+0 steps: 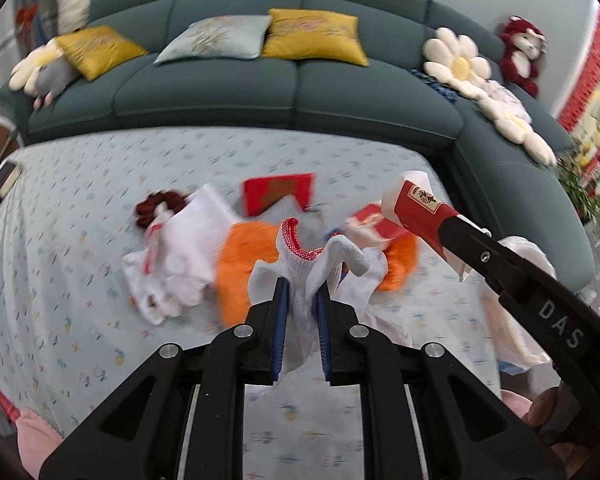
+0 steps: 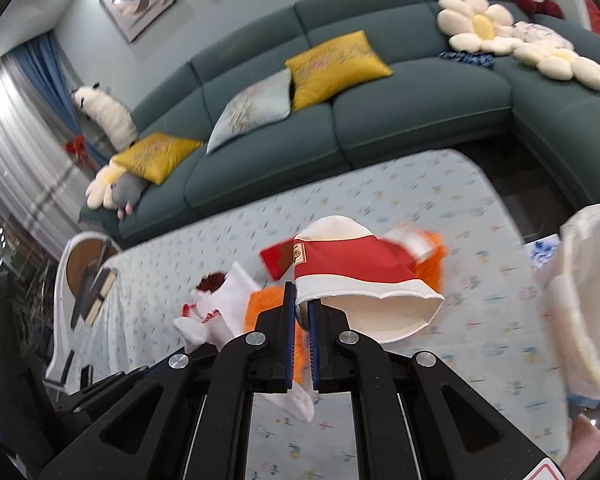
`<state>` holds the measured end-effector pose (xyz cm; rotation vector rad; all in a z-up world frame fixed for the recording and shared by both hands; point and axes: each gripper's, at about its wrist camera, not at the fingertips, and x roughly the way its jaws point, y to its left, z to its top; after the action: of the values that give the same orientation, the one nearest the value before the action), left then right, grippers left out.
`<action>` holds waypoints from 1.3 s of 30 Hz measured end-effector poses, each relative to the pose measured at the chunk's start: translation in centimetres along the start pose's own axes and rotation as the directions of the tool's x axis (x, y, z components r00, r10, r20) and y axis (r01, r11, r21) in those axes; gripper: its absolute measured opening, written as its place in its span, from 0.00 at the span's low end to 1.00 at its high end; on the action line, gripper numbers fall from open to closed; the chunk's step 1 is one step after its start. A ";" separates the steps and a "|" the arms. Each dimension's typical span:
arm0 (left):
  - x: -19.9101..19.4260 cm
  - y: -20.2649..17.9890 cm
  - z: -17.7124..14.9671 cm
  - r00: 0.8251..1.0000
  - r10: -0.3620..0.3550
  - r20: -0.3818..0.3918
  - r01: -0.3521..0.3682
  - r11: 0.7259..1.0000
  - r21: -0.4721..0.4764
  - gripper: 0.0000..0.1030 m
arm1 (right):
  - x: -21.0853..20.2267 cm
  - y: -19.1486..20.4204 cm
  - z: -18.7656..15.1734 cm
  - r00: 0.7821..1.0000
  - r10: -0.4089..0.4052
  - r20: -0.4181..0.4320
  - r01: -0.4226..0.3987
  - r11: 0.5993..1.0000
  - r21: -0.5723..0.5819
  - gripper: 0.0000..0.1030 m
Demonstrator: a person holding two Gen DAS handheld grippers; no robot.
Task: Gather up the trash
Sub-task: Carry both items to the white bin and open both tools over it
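My left gripper [image 1: 302,292] is shut on a white sock with a red-dotted cuff [image 1: 306,258], held above the patterned table [image 1: 100,272]. My right gripper [image 2: 301,300] is shut on the rim of a squashed red and white paper cup [image 2: 352,272], lifted over the table; the cup also shows in the left wrist view [image 1: 416,208] with the right gripper's black arm behind it. On the table lie white socks [image 1: 180,256], orange fluffy cloth [image 1: 240,268], a red packet [image 1: 280,194] and another crushed red and white cup [image 1: 370,222]. A white plastic bag [image 2: 584,292] hangs at the right.
A teal sofa [image 1: 284,92] with yellow and pale cushions, flower pillows and plush toys runs behind and to the right of the table. A round side stand with books [image 2: 92,276] is at the table's left end. Pink fabric [image 1: 36,440] shows at lower left.
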<state>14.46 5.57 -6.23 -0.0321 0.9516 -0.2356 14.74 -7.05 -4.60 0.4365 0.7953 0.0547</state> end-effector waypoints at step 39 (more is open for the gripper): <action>3.8 -31.5 -0.8 0.953 -0.282 -0.107 0.301 0.884 0.358 0.35 | -15.0 -27.3 -1.0 0.922 -0.355 0.154 0.290 0.898 0.330 0.16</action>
<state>10.09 -25.88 -5.57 0.1818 0.9389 -0.6979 0.37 -34.70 -5.94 0.5826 0.6587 -0.4262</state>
